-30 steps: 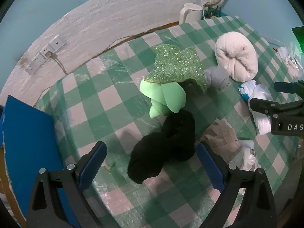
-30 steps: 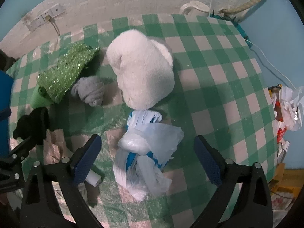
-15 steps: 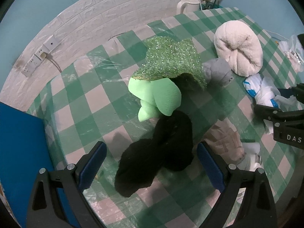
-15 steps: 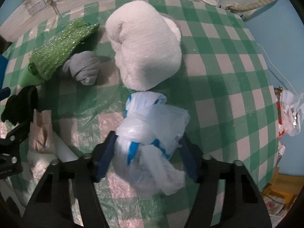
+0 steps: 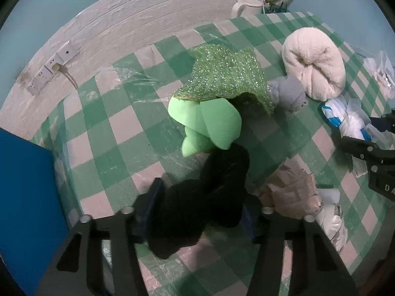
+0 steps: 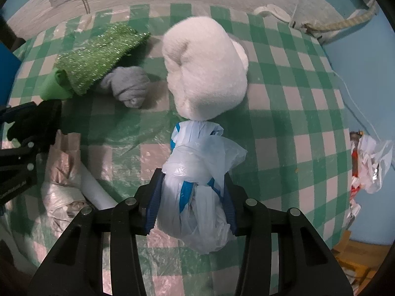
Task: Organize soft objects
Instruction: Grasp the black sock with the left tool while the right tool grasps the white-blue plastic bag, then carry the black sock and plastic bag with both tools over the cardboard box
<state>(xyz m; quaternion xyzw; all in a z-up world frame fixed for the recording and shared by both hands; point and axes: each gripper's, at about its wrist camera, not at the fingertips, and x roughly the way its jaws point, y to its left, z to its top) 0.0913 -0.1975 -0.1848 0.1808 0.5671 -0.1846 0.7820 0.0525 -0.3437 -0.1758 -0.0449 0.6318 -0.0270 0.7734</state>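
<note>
Your left gripper [image 5: 197,212] clamped on black cloth [image 5: 205,197], cloth filling gap between fingers. Your right gripper [image 6: 191,197] clamped on plastic bag [image 6: 197,192].

Progress, judged: early. Both grabs made, nothing sorted yet.

Left to do: white towel roll [image 6: 205,69] just ahead of bag; grey sock ball [image 6: 128,87] ahead-left; green sponge [image 5: 207,120] and glitter cloth [image 5: 227,74] ahead of left gripper.

Writing: only "DA" fragment on right gripper body, left view. No brands legible.

My left gripper [image 5: 197,209] has its blue pads mostly buried behind the black cloth [image 5: 205,197]. The glittery green cloth [image 5: 227,74] covers the top of the green foam [image 5: 207,125]. Right edge chops off my right gripper [image 5: 370,148].
</note>
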